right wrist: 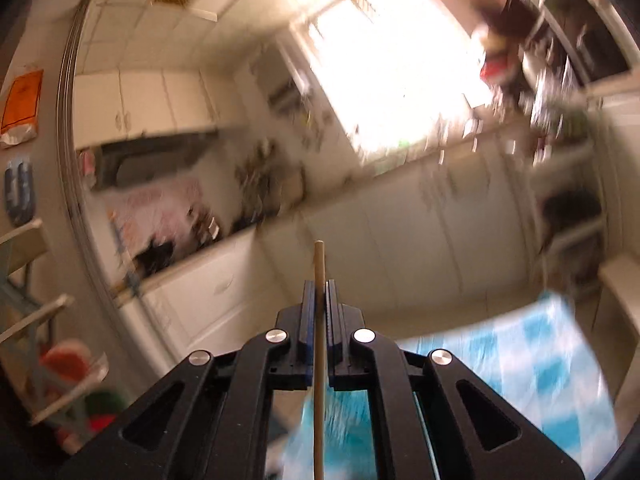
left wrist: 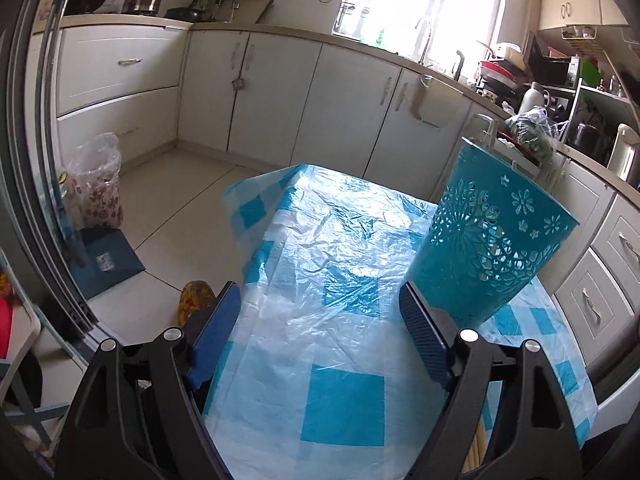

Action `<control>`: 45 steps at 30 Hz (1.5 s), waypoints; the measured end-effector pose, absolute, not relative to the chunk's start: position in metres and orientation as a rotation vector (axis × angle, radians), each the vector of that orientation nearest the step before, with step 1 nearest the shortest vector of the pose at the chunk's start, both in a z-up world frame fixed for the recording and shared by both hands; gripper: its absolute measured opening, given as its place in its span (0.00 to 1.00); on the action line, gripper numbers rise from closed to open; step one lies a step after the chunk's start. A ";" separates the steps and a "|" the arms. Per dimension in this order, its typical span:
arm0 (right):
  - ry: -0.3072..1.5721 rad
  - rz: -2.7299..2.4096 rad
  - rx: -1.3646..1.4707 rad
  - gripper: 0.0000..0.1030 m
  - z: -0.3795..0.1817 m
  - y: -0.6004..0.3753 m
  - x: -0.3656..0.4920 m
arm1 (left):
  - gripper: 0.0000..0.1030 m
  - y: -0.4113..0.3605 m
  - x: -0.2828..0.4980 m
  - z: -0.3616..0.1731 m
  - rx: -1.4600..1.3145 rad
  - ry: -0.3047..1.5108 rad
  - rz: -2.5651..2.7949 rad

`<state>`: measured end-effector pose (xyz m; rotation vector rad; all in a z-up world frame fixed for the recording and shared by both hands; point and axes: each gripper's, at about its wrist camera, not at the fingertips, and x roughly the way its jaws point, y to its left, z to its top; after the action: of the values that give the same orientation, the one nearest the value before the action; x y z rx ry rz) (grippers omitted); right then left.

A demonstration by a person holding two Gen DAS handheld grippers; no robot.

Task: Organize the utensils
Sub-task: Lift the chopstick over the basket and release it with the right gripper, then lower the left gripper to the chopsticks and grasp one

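Note:
A teal perforated utensil holder (left wrist: 484, 236) stands on the table covered with a blue-and-white checked plastic cloth (left wrist: 332, 280), just beyond my left gripper's right finger. My left gripper (left wrist: 320, 320) is open and empty above the cloth. Wooden chopstick ends (left wrist: 476, 448) show at the bottom right of the left wrist view. My right gripper (right wrist: 319, 292) is shut on a single wooden chopstick (right wrist: 319, 344), held upright and raised above the table. The teal holder (right wrist: 344, 432) shows blurred below it.
White kitchen cabinets (left wrist: 280, 96) and a counter run behind the table. A plastic bag (left wrist: 96, 184) and a blue box (left wrist: 108, 260) sit on the floor at left. Drawers (left wrist: 600, 292) stand close on the right. The right wrist view is motion-blurred.

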<state>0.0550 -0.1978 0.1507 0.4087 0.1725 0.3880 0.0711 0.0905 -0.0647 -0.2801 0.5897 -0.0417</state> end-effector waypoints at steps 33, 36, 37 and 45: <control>0.583 0.242 0.216 0.21 0.022 -0.175 0.014 | 0.78 0.091 0.074 -0.070 -0.315 0.608 -0.063; 0.727 0.250 0.206 0.21 -0.012 -0.169 0.020 | 0.78 0.090 0.072 -0.071 -0.309 0.605 -0.062; 0.781 0.251 0.201 0.21 -0.023 -0.166 0.026 | 0.79 0.090 0.072 -0.071 -0.308 0.605 -0.063; 0.921 0.242 0.120 0.21 -0.064 -0.145 0.050 | 0.80 0.087 0.073 -0.072 -0.304 0.611 -0.068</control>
<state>0.0502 -0.1448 -0.0641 0.1199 0.9208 0.2422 0.0735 0.0874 -0.0719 -0.3039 0.6109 -0.0685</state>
